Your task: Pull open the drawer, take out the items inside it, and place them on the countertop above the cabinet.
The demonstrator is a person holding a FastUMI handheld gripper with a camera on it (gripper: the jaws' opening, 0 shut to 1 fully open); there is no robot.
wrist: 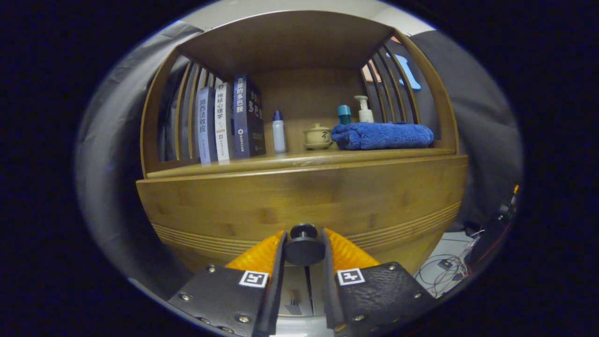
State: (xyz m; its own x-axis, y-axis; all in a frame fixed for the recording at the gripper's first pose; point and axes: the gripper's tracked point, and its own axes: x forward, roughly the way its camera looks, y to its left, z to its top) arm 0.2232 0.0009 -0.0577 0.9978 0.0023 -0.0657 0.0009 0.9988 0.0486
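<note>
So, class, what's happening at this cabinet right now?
A hand-held gripper has its fingers either side of the dark round knob on the wooden drawer front, apparently clamping it. The drawer looks closed. On the countertop above stand books, a small bottle and a folded blue towel.

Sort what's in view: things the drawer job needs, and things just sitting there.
Job: drawer front; its knob, clamped between the fingers of the gripper; countertop.
Just sitting there: books, white bottle, lidded pot, blue towel, pump bottle.
</note>
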